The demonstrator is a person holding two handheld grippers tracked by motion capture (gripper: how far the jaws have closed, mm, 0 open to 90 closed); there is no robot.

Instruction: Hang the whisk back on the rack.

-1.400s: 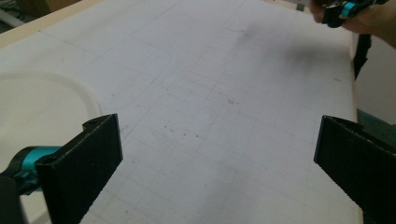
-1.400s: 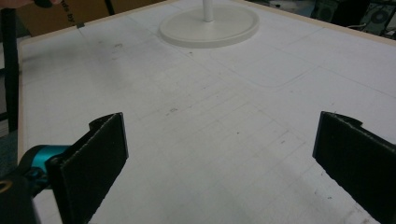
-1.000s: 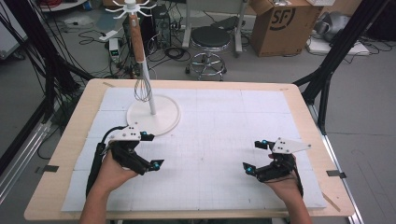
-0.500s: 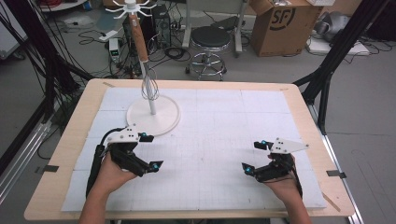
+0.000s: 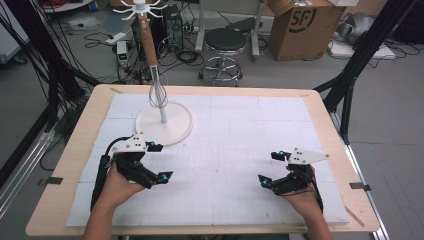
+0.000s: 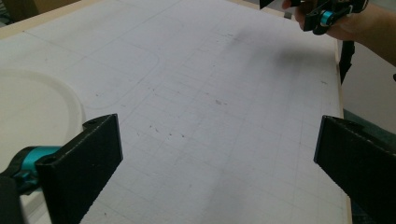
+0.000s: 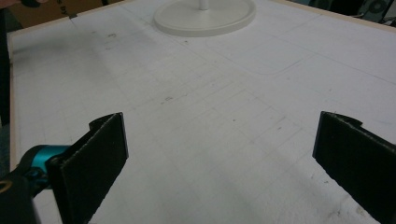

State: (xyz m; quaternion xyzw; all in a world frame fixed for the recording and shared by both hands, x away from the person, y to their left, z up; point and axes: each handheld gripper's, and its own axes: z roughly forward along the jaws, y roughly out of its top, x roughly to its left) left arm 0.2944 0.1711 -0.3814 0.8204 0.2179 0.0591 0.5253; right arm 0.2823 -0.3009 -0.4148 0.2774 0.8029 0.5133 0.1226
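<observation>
A white stand with a round base [image 5: 175, 131] rises at the table's back left, its wooden upper pole topped by white hooks [image 5: 141, 7]. A metal whisk [image 5: 158, 92] hangs beside the pole, above the base. My left gripper [image 5: 161, 161] rests low over the mat just in front of the base, open, with nothing between its jaws [image 6: 219, 158]. My right gripper [image 5: 270, 168] sits at the front right, also open and empty [image 7: 219, 158]. The base edge [image 6: 32, 112] lies to the left in the left gripper view, and the base [image 7: 205, 16] is far ahead in the right gripper view.
A white gridded mat [image 5: 235, 135] covers the wooden table [image 5: 80, 130]. Beyond the far edge are a stool [image 5: 226, 42], a cardboard box [image 5: 300, 27] and floor cables. Black frame legs [image 5: 355, 65] flank the table. The other hand's gripper [image 6: 322, 16] shows far off.
The hanging whisk has swung slightly to the right. Both grippers stay in place, still open.
</observation>
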